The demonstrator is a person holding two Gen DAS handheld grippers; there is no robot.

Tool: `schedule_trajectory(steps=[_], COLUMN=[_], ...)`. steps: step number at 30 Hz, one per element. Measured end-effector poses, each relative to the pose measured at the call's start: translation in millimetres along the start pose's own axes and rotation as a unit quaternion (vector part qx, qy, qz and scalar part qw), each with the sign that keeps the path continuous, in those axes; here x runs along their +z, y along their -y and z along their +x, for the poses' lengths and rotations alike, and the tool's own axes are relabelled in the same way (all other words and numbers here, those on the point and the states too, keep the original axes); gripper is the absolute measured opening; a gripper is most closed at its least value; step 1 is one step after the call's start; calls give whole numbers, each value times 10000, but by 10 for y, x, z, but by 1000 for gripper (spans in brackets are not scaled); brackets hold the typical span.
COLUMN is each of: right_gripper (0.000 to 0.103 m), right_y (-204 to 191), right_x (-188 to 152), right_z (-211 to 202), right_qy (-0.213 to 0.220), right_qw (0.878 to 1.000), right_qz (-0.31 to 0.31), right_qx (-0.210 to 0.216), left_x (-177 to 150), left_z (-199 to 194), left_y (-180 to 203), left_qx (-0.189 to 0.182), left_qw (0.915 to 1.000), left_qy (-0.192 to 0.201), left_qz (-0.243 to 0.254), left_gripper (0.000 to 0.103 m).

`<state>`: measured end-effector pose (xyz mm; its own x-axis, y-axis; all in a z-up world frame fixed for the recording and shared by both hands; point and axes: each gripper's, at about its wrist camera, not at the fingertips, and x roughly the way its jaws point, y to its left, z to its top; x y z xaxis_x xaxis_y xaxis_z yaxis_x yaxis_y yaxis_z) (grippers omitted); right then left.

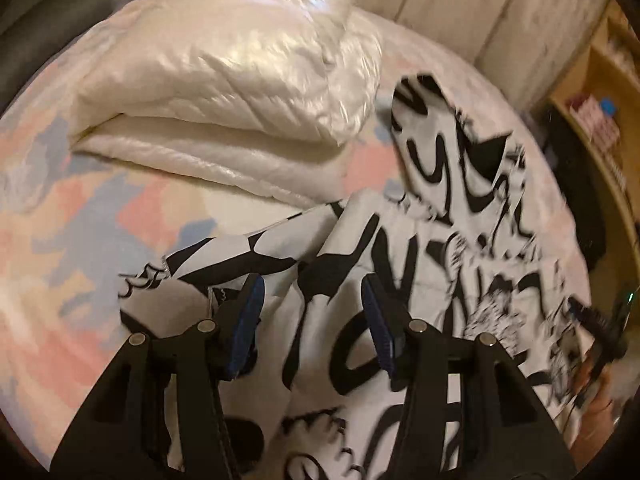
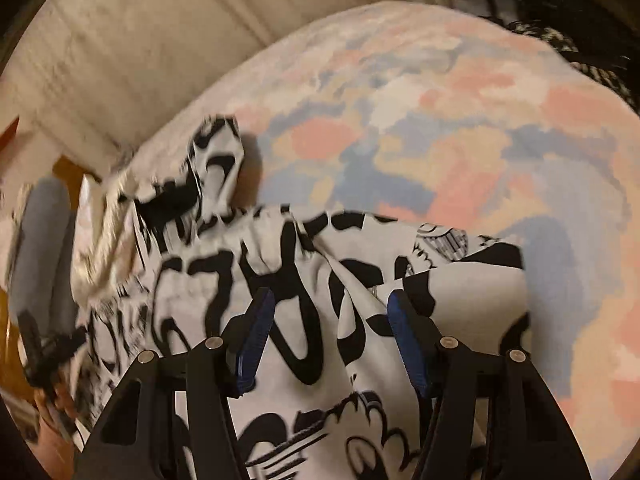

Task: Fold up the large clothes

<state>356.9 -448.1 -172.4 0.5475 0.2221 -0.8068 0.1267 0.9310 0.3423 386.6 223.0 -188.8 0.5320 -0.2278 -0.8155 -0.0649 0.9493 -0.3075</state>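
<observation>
Black-and-white shirt (image 1: 420, 240) sprawls on the bed (image 1: 80, 220) — long axis toward 1 o'clock; left gripper (image 1: 312, 312) and right gripper (image 2: 332, 328) hover, fingers wide, empty.

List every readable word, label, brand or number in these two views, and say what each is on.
Nothing reads with certainty.
Garment: large black graffiti-style shapes that may be letters, too stylised, creased and blurred to quote in either view.
Shelf items: any labels are too small and blurred.
Bedsheet and white duvet: no text visible.
</observation>
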Motion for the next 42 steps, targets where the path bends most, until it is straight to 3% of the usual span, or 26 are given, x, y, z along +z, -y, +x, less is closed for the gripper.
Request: schedule_trajectory(steps=[8, 9, 10, 11, 12, 15, 19, 21, 25, 28, 31, 33, 35, 38, 42], right_gripper=[60, 59, 55, 37, 15, 8, 7, 7, 7, 10, 33, 47, 47, 47, 47], right_y=[-230, -256, -282, -322, -369, -465, -457, -476, -415, -470, -528, -627, -794, -1158, -1751], right_x=[107, 108, 112, 98, 84, 33, 86, 115, 37, 24, 40, 46, -2, -79, -193], right_z=[486, 550, 608, 626, 619, 425, 82, 234, 719, 725, 604, 377, 177, 58, 276], right_qy=[-237, -269, -264, -223, -180, 322, 1172, 1045, 395, 359, 302, 608, 911, 1006, 664], right_qw=[9964, 9960, 9958, 9951, 9943, 9908, 9884, 9885, 9899, 9876, 9829, 9799, 9790, 9810, 9828], right_qz=[-788, -819, -829, -922, -1024, -1190, -809, -789, -727, -818, -951, -1037, -1152, -1398, -1709], right_qx=[-227, -245, -278, -262, -243, -562, -537, -760, -1153, -1292, -1551, -1592, -1415, -892, -229], left_x=[-19, -8, -6, -7, -11, -14, 36, 57, 23, 23, 25, 8, -32, -118, -149], left_z=[361, 387, 391, 374, 347, 167, 65, 192, 583, 569, 413, 221, -14, -260, -90], left_y=[30, 39, 51, 91, 127, 252, 336, 353, 263, 254, 228, 248, 298, 492, 893], left_qx=[142, 135, 121, 125, 248, 480, 528, 671, 819, 794, 839, 830, 857, 703, 472], left_qw=[9989, 9990, 9991, 9990, 9987, 9965, 9931, 9928, 9948, 9953, 9954, 9949, 9922, 9880, 9903], left_qy=[-294, -292, -250, -190, -94, 376, 883, 804, 401, 397, 373, 513, 863, 1315, 1063], left_qz=[337, 318, 321, 376, 427, 579, 571, 582, 446, 378, 279, 248, 268, 414, 755], left_gripper=[47, 41, 32, 18, 13, 6, 6, 6, 6, 8, 13, 15, 15, 15, 15])
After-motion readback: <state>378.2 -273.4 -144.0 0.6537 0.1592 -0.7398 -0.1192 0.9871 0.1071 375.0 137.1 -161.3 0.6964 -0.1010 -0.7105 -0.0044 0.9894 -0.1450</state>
